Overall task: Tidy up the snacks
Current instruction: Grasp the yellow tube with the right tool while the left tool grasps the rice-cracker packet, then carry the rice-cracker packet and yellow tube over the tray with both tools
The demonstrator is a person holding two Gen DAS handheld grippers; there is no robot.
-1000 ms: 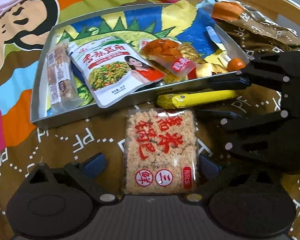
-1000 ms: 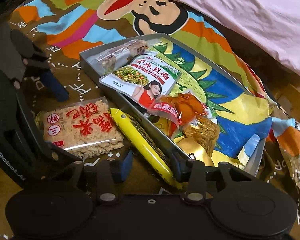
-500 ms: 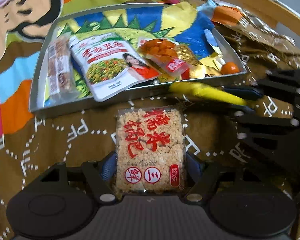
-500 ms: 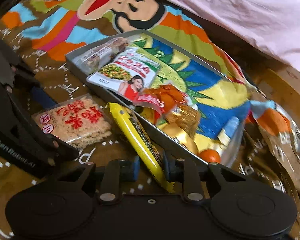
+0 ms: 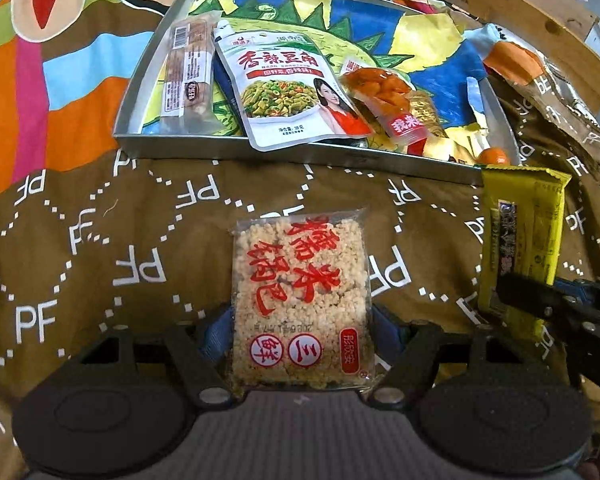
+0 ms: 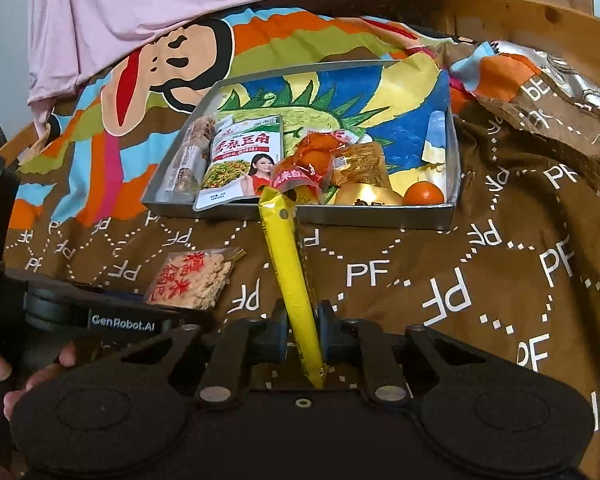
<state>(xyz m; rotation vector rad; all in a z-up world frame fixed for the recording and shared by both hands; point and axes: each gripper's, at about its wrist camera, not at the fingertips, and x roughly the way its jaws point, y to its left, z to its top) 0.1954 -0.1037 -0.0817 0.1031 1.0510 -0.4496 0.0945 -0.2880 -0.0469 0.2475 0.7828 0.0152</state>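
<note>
The left gripper (image 5: 302,330) is clamping both sides of the rice cracker pack (image 5: 302,300), which is lying on the brown cloth (image 5: 100,248) just in front of the grey tray (image 5: 284,156). Further right, the right gripper (image 6: 303,336) is pinching the yellow snack bar (image 6: 288,268) tight, its far end reaching over the tray's front wall.

Left tool (image 5: 302,330) clamps the rice-cracker pack (image 5: 300,300); right tool (image 6: 303,334), pinched tight, grips the yellow bar (image 6: 288,276).
</note>
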